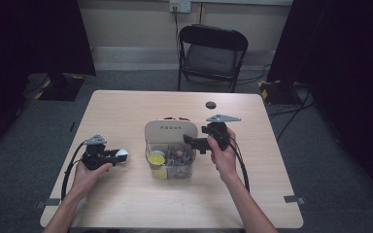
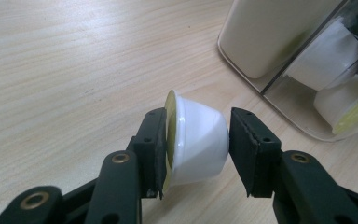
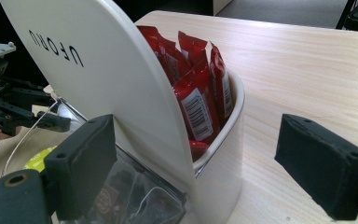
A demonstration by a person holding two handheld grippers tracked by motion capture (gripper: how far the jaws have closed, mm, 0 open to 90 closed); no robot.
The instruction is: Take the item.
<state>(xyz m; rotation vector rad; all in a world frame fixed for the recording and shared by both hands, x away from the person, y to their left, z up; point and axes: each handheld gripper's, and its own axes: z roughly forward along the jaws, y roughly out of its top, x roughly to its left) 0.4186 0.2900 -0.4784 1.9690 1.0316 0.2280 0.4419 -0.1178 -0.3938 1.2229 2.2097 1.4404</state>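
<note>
Currently left gripper (image 2: 196, 154) fingers clamp a white pod (image 2: 196, 140) at lower centre, right gripper (image 3: 200, 172) fingers spread wide around the organizer box (image 3: 121, 93); smooth tapered pod could squirt out if squeezed.

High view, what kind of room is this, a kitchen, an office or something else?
Probably a lab or recording studio, not a kitchen: a lone wooden table on grey carpet, dark curtains on both sides, a black folding chair behind, cables on the floor, and handheld grippers, left and right.
</note>
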